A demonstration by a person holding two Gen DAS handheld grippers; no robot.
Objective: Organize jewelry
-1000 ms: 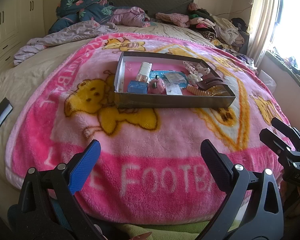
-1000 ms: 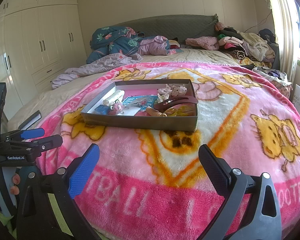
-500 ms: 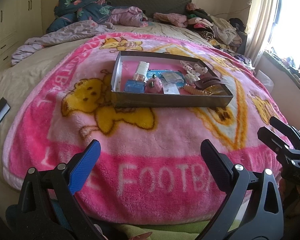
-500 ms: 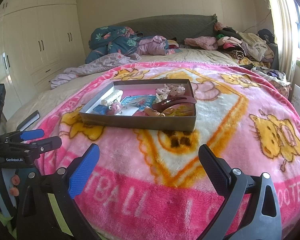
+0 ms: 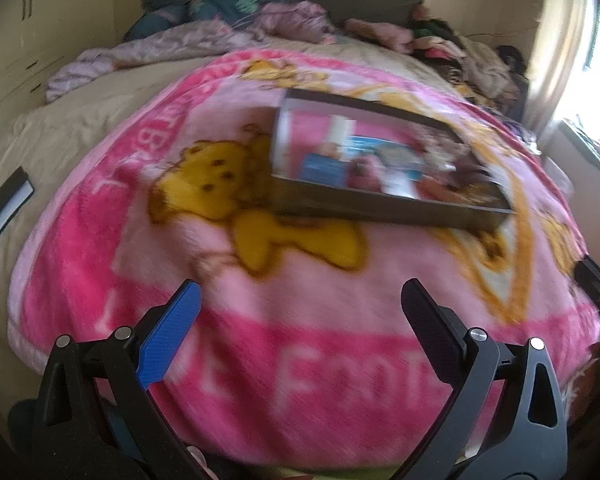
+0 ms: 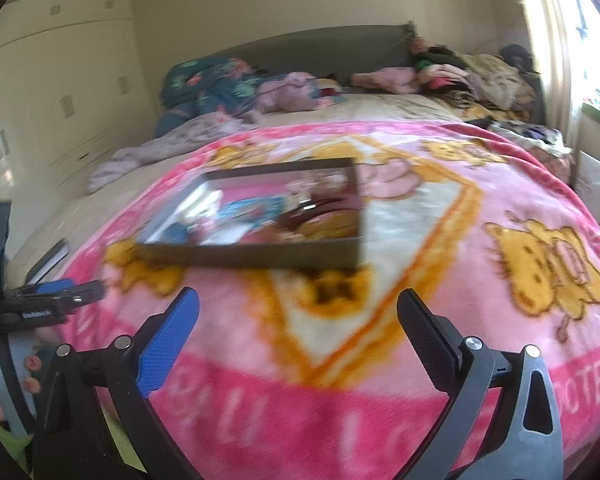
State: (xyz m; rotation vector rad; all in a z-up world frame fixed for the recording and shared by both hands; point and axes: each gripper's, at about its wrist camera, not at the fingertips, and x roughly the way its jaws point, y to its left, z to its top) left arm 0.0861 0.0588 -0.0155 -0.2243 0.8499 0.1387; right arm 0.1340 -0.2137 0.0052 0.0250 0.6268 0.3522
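A: Two grippers over the bed, both empty. Where's the jewelry?

B: Inside the shallow dark-walled cardboard tray (image 5: pixel 384 204) on the pink plush cartoon blanket (image 5: pixel 300 300), well ahead of the left gripper (image 5: pixel 300 320) and a bit right of its centre line. Contents are blurred, hard to name.

A: And the fingers?

B: Left gripper's blue and black fingers are spread wide, nothing between them. The right gripper (image 6: pixel 298 320) is spread just as wide, holding nothing, and the tray (image 6: pixel 256 256) lies beyond its fingertips, slightly left
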